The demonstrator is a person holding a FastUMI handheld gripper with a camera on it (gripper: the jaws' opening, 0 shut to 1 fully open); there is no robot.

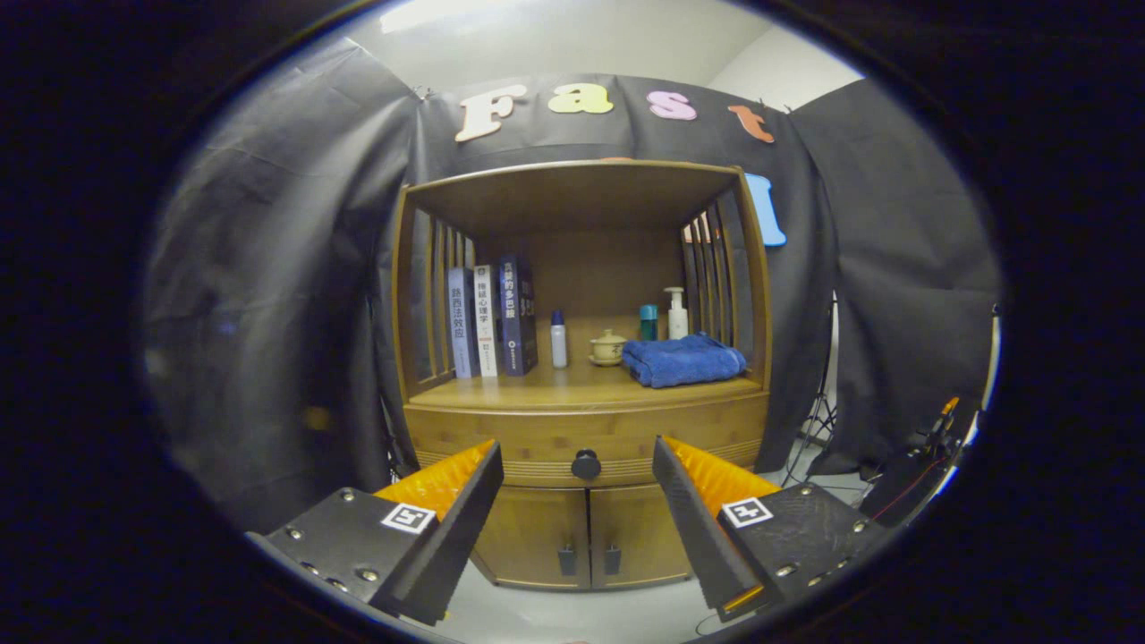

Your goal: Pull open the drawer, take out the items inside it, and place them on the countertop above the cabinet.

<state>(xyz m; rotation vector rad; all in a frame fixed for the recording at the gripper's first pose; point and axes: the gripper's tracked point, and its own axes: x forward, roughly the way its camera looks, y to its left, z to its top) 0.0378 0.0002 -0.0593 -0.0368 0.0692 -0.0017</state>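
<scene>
Still at step one: drawer closed, its knob beyond and centred between the jaws. Gripper wide open, holding nothing. Next, I judge: advance, close on knob, pull straight back

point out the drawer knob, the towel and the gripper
drawer knob (586, 464), gripper view, on its round face
towel (682, 360), gripper view, on its folded top
gripper (577, 487), gripper view, open, midway between the fingertips
</scene>
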